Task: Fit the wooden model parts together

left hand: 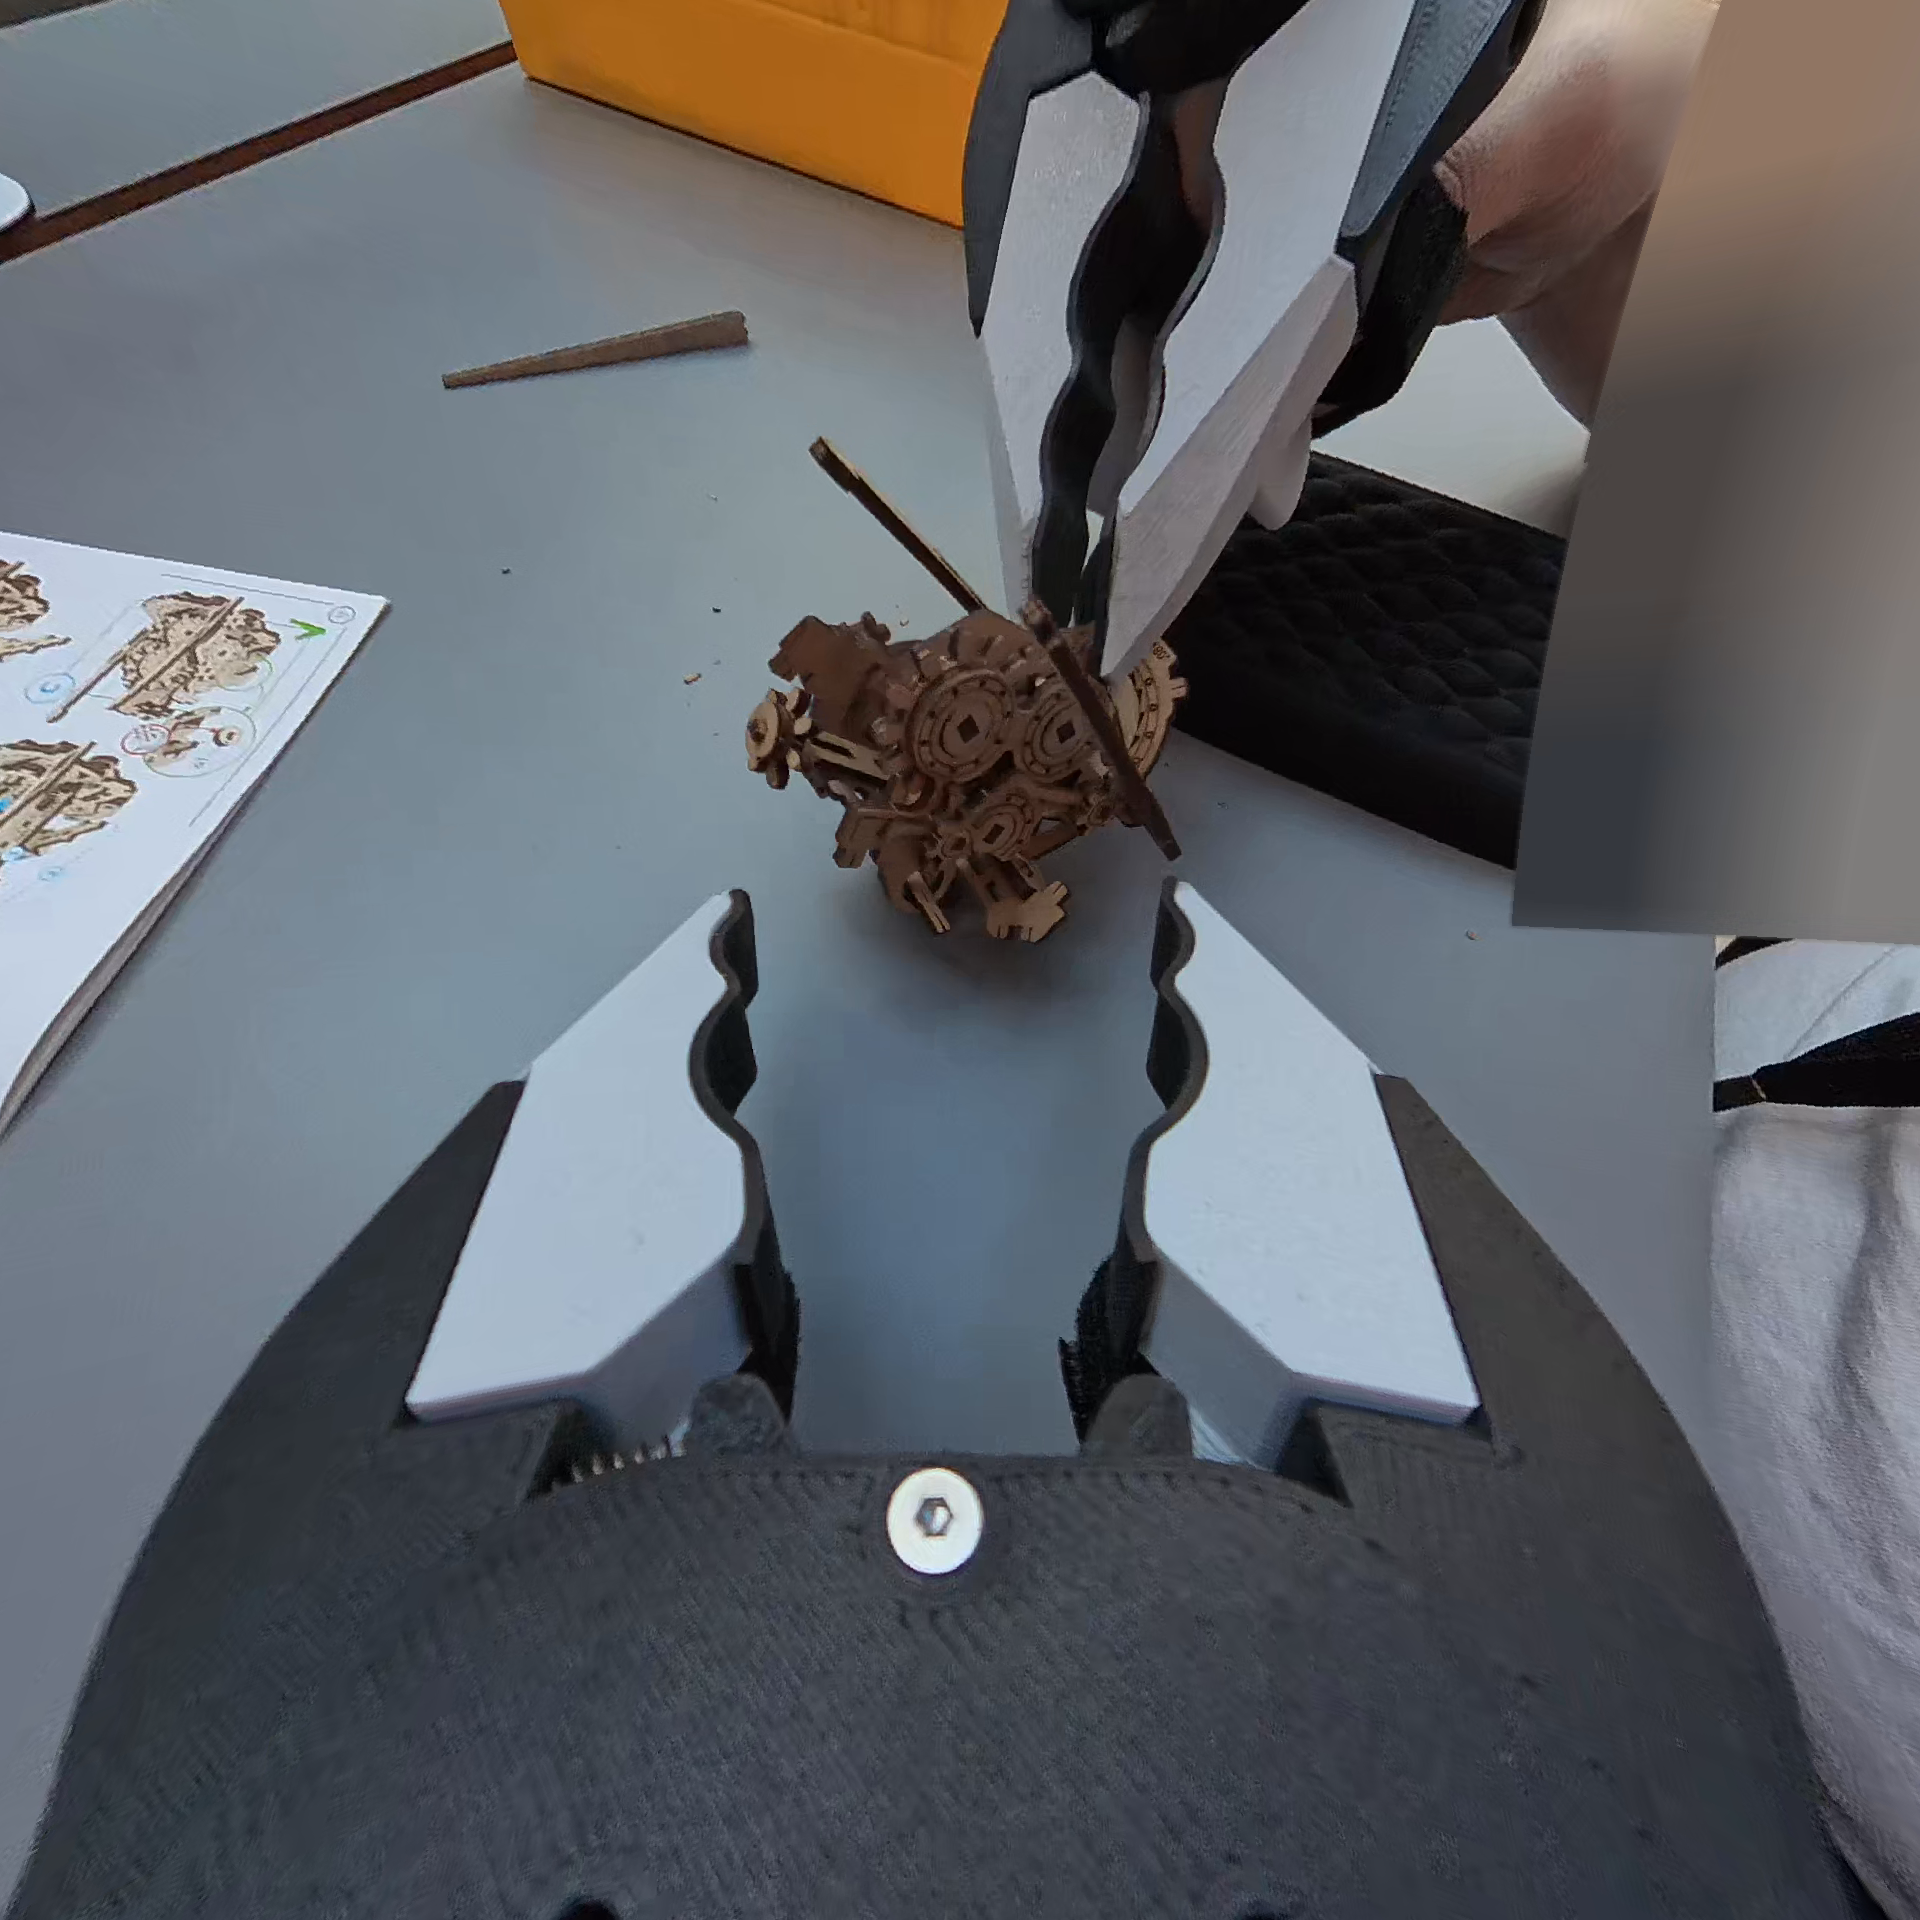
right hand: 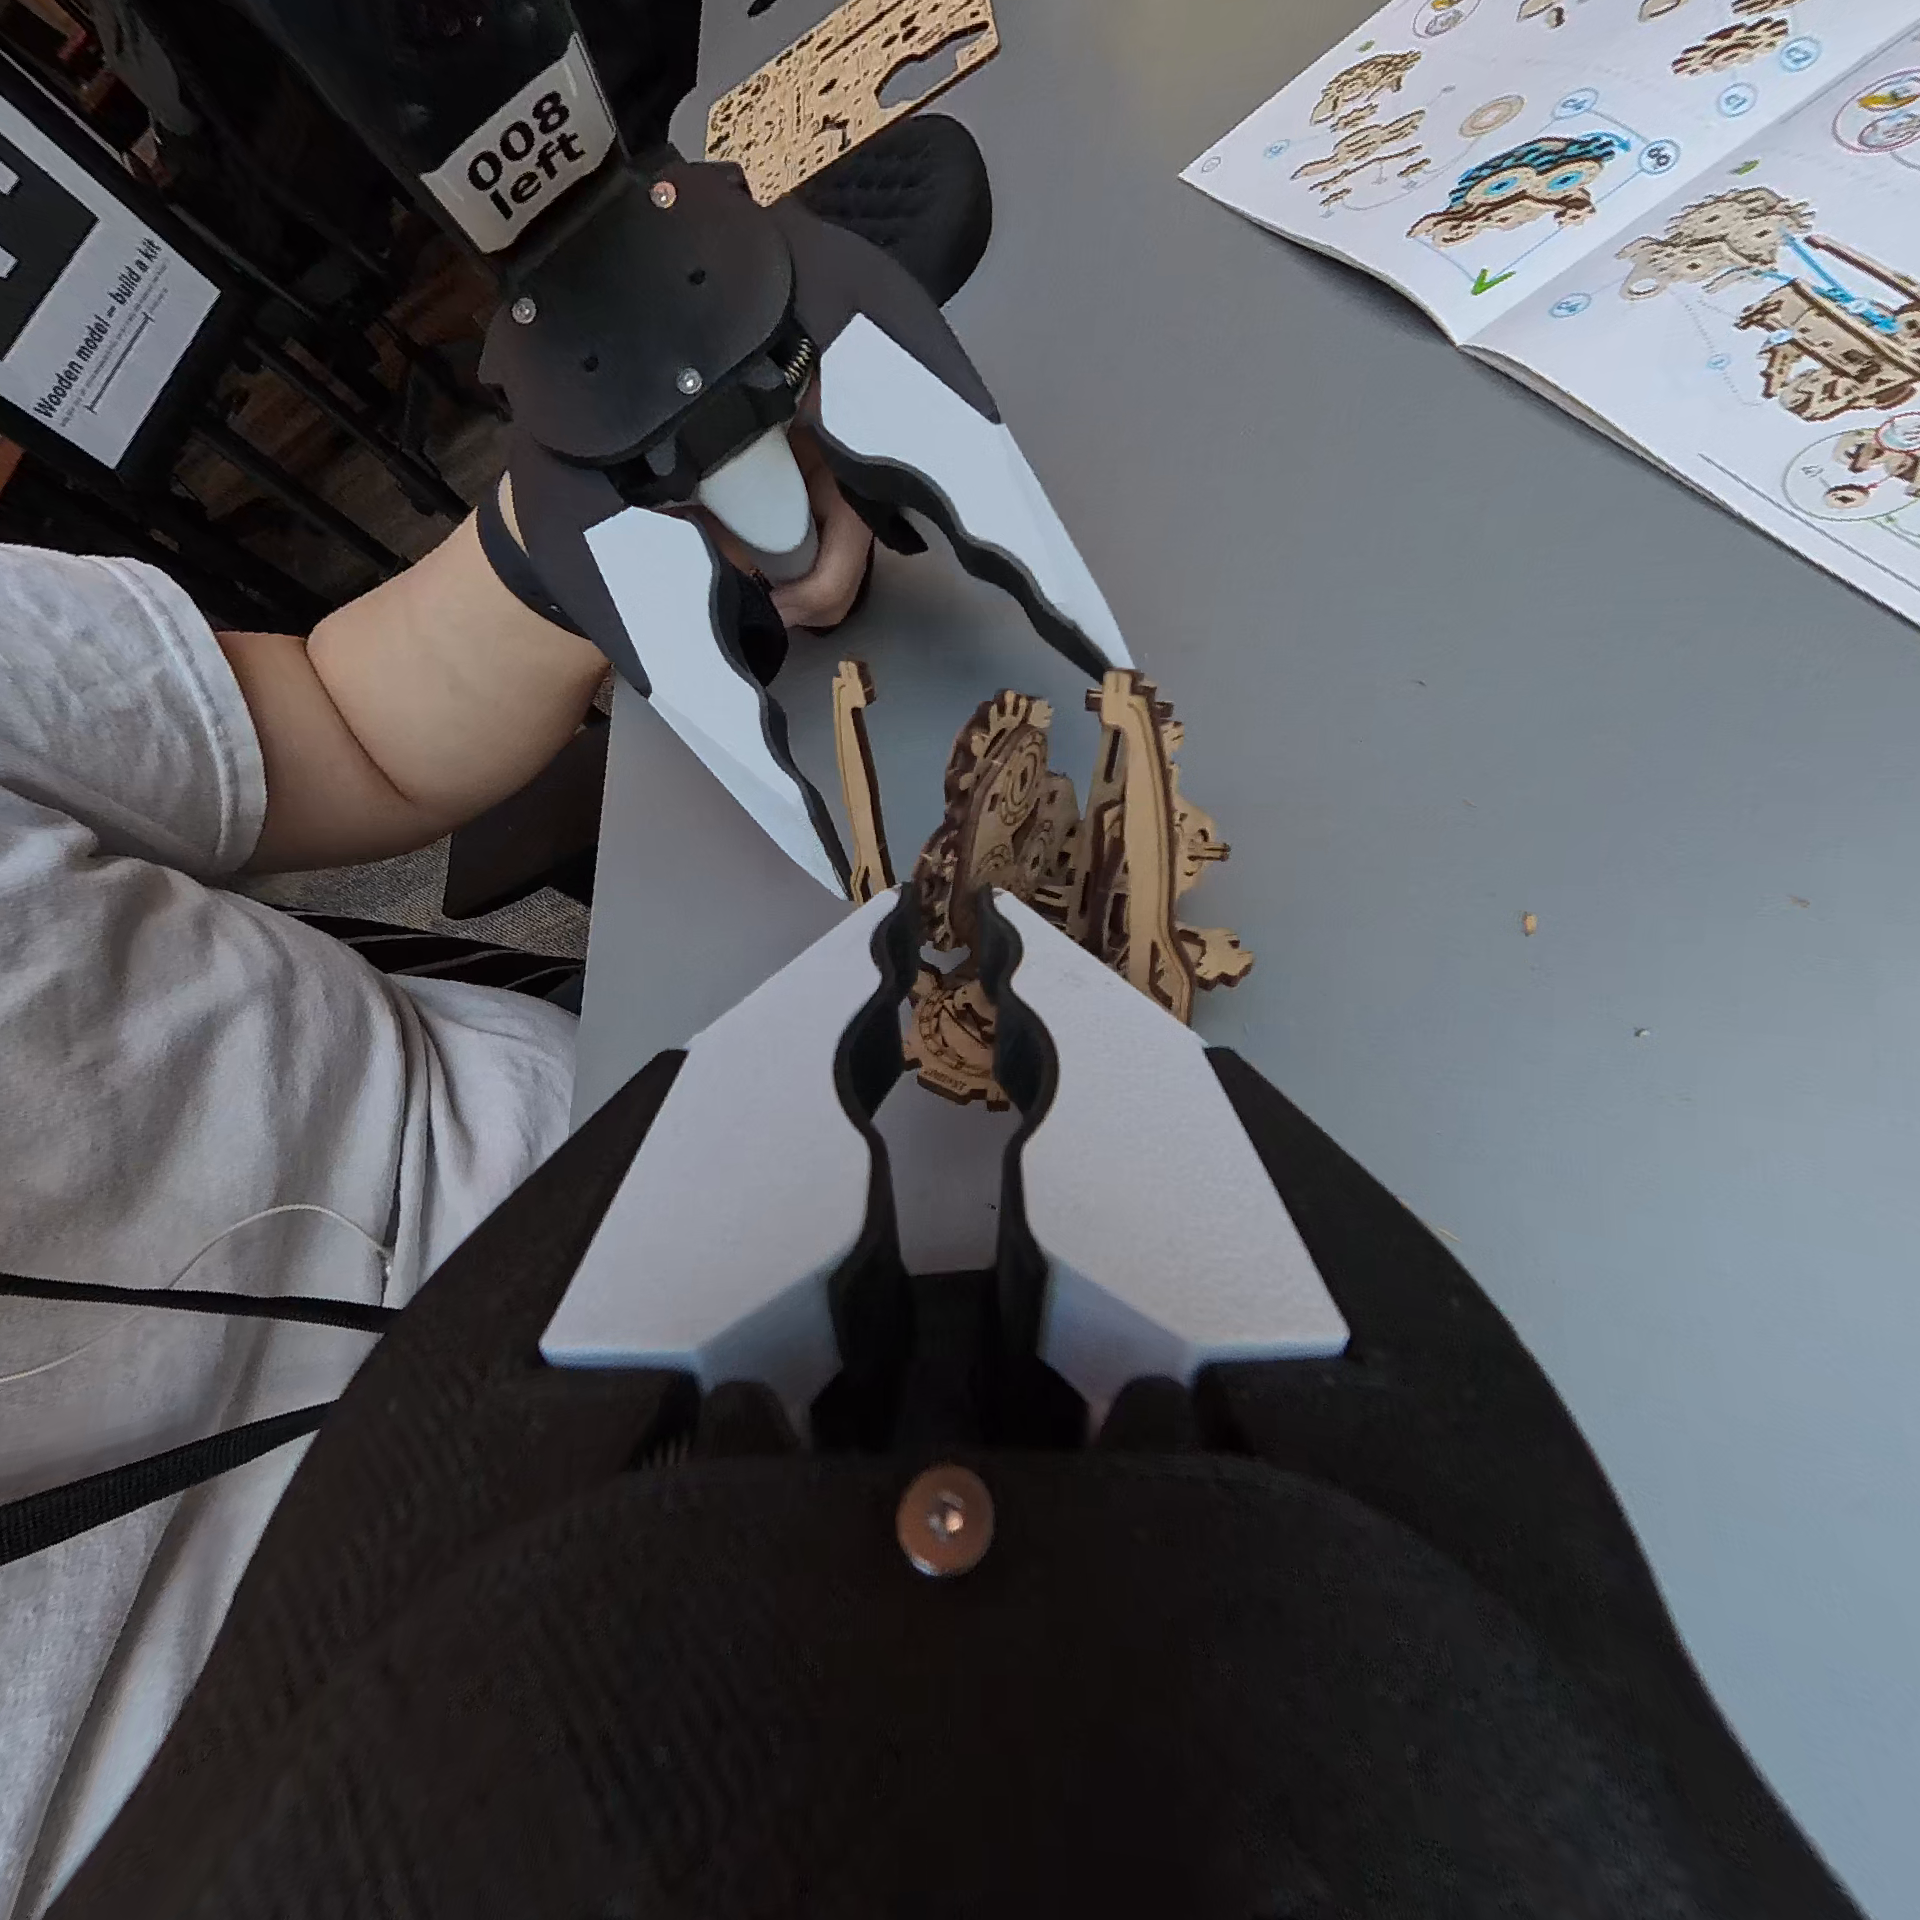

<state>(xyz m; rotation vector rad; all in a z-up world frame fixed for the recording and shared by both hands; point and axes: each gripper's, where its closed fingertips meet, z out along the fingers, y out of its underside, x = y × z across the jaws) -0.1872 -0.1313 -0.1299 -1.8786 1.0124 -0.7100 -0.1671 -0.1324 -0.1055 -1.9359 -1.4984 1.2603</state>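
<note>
The wooden model is a cluster of gears and flat pieces with a long thin strip sticking up from it, and it rests on the grey table. My right gripper comes down from above and is shut on the model's top edge. In the right wrist view, my right gripper pinches a gear disc of the model. My left gripper is open and empty, its tips just short of the model. It also shows in the right wrist view, flanking the model.
A loose wooden stick lies on the table behind the model. An open instruction booklet lies to the left, a yellow box stands at the back, and a wooden parts sheet lies farther off. A person's arm is at the table edge. Across from one pair of fingers to the other is roughly 4 cm.
</note>
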